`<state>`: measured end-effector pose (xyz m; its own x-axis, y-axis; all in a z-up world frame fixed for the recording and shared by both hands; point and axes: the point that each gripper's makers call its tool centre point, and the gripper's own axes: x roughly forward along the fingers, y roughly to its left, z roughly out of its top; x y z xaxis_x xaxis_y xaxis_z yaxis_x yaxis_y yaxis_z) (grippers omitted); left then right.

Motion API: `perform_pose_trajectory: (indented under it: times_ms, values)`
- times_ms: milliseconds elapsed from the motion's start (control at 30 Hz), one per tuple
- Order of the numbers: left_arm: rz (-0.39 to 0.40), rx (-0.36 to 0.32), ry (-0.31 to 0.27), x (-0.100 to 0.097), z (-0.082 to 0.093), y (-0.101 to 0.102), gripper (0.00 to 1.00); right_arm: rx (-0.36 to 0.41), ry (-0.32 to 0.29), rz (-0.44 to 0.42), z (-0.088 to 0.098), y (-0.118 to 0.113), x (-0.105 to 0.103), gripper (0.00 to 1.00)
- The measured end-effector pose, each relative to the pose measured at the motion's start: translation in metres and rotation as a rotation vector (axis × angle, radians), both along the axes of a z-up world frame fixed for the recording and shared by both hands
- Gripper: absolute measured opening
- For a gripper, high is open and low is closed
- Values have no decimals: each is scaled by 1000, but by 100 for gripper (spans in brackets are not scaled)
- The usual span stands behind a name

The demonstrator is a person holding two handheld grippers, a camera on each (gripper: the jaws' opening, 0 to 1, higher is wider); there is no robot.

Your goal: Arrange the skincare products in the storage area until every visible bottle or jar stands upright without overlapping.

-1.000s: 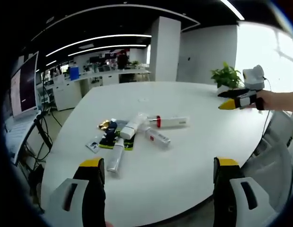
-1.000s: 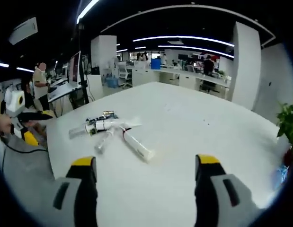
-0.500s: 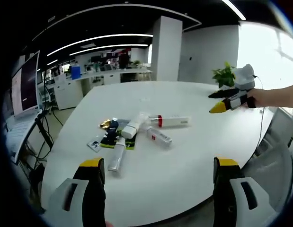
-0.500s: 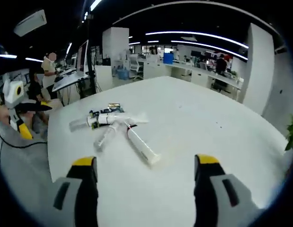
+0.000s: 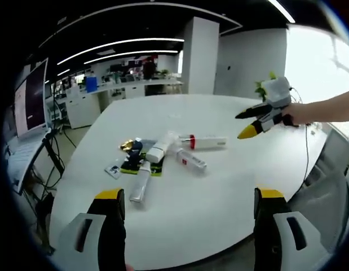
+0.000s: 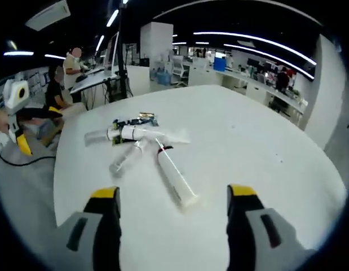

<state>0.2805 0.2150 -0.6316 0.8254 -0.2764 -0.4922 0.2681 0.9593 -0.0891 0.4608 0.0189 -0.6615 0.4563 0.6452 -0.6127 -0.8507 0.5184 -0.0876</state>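
Several skincare tubes (image 5: 163, 157) lie in a loose heap on the white surface (image 5: 219, 192), none upright, some crossing one another over a dark flat packet (image 5: 132, 165). In the left gripper view we make out a long tube with a red band (image 5: 203, 141), a shorter one (image 5: 190, 161) angled below it, a thick white tube (image 5: 158, 150) across the middle, and a pale one (image 5: 138, 187) nearest us. The right gripper view shows the same heap (image 6: 137, 138) from the other side, with the red-banded tube (image 6: 175, 178) pointing toward our right gripper (image 6: 171, 195). Over the last second that heap has grown larger and slid lower in the right gripper view, so we judge that our right hand has been moving in toward it; in the left gripper view the right gripper (image 5: 257, 120) has swung in from the edge over the surface. Our left gripper (image 5: 185, 196) has barely moved and sits well back from the heap. Both pairs of fingers are spread wide and hold nothing. We take this as the approach for a first pick, with the whole sorting job ahead. The red-banded tube looks the easiest start, lying free at the heap's fringe, though a slim tube may not stand readily.
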Motion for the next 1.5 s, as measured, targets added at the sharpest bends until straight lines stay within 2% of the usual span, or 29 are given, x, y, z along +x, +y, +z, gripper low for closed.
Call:
perform_pose_trajectory:
  times_ms: [167, 333, 600, 733, 967, 1133, 1367, 1500]
  values:
    - [-3, 0, 13, 0, -3, -1, 92, -20, 24, 40, -11, 9, 8, 72]
    - [-3, 1, 21, 1, -5, 0, 92, -91, 22, 130, -20, 17, 19, 68]
    - [12, -1, 28, 2, -6, 3, 92, -91, 58, 184, -26, 36, 40, 63]
    - [16, -2, 30, 2, -7, 4, 92, -127, 57, 226, -32, 42, 41, 60]
    - [43, -18, 32, 3, -7, 9, 92, -170, 90, 280, -49, 52, 42, 55]
    - [49, -25, 35, 2, -7, 11, 91, -154, 123, 270, -55, 57, 44, 51]
    - [57, -31, 44, 1, -9, 12, 90, -206, 130, 301, -72, 58, 45, 43]
    - [60, -32, 48, 1, -9, 13, 90, -201, 143, 296, -73, 61, 48, 40]
